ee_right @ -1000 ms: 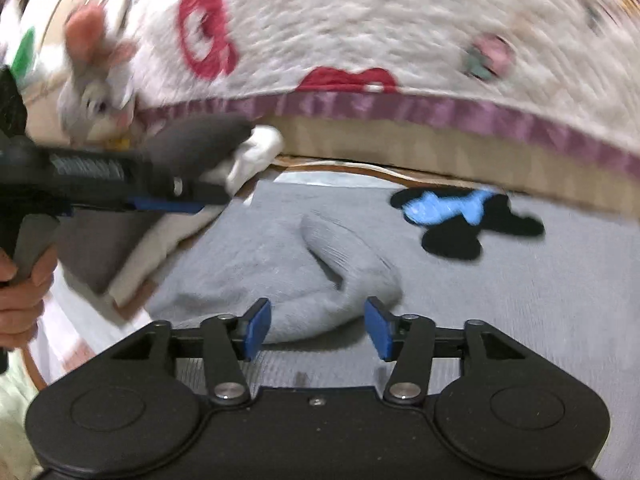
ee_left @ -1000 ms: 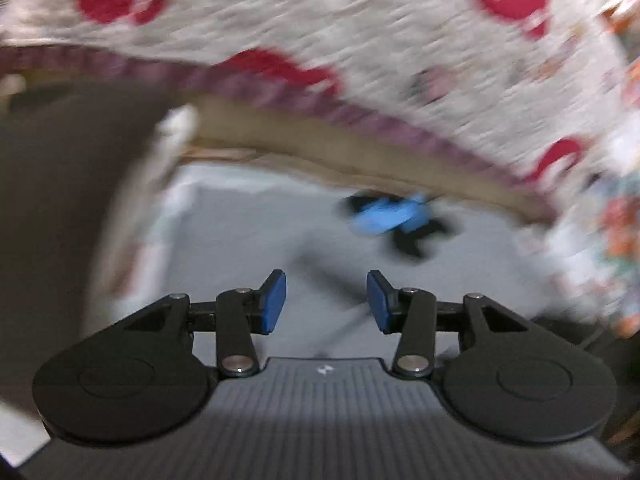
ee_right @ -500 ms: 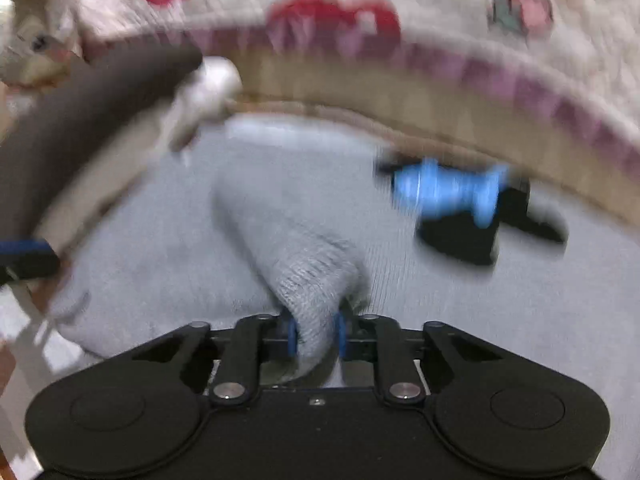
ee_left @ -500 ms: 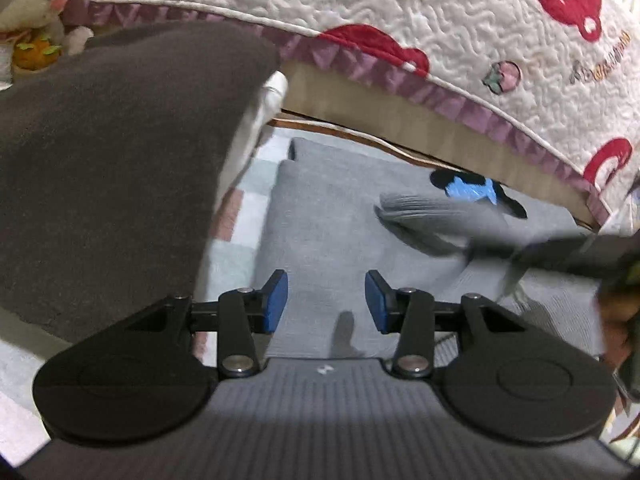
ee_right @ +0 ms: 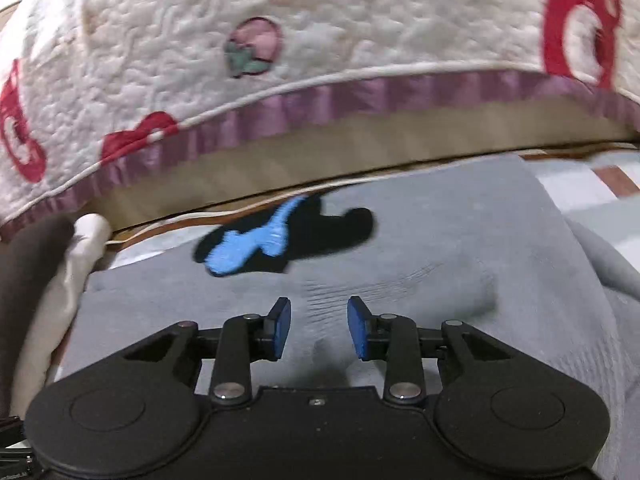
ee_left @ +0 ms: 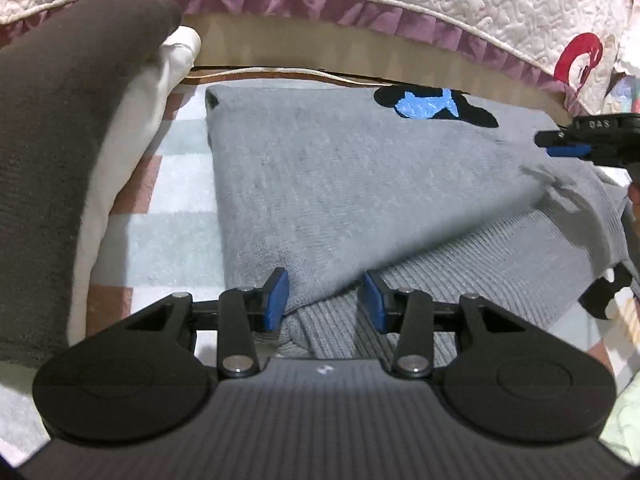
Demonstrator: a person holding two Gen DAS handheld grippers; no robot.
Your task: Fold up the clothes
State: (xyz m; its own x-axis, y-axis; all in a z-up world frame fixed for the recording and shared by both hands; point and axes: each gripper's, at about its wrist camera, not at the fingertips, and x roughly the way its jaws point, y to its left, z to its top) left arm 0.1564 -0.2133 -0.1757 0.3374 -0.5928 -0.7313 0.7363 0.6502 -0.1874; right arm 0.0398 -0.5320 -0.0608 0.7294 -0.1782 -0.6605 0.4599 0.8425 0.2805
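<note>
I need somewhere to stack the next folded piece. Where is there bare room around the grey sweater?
The checked mat lies bare between the grey sweater and the brown cushion; a smaller patch shows beyond the sweater's other edge. Along the quilt the sweater leaves almost no gap.

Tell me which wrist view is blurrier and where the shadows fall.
Right wrist view: motion blur smears the quilt and the blue print; a dim shadow lies on the sweater at the hand-held gripper. Left wrist view: mostly sharp, fisheye-bent edges, and softness near the sweater's fold.
</note>
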